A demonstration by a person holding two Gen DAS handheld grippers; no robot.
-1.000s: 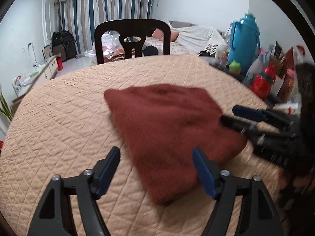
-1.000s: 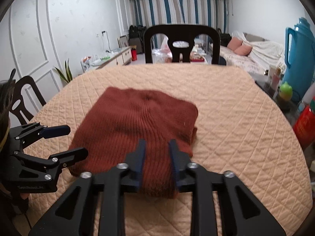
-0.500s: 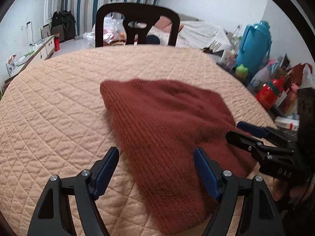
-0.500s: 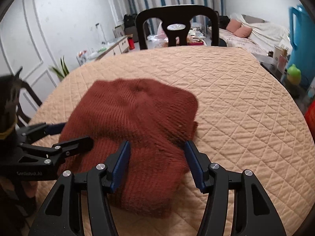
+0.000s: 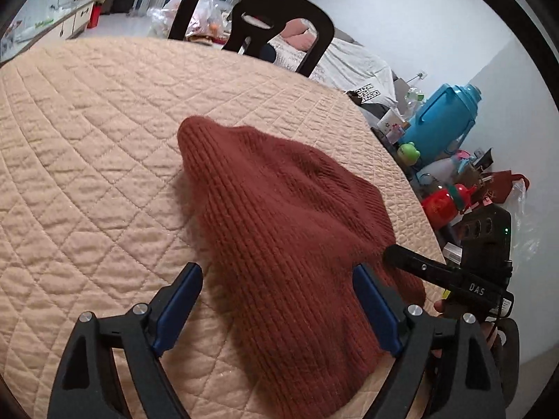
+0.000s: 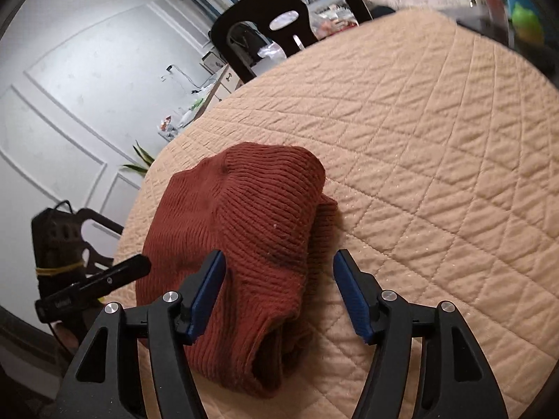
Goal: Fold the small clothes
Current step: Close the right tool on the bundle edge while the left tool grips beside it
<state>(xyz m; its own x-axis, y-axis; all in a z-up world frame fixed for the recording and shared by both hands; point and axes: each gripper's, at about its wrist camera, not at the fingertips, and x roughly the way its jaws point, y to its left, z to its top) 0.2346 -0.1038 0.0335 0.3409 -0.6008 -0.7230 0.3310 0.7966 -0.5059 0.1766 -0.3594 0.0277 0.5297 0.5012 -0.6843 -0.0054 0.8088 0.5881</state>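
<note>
One folded rust-red knit garment (image 5: 290, 244) lies on the quilted table cover (image 5: 87, 146), its long axis running away from both grippers.
The left gripper (image 5: 276, 309) and right gripper (image 6: 276, 293) have just been opening, each straddling its near end, pads clear.

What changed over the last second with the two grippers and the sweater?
Both grippers came in lower over the sweater and rolled, tilting both views. The right gripper went from nearly shut jaws to wide; the left gripper has just opened a little more. Each now straddles a near corner, pads not pressing. Nothing was grasped. The sweater stayed folded in place on the quilt.
</note>
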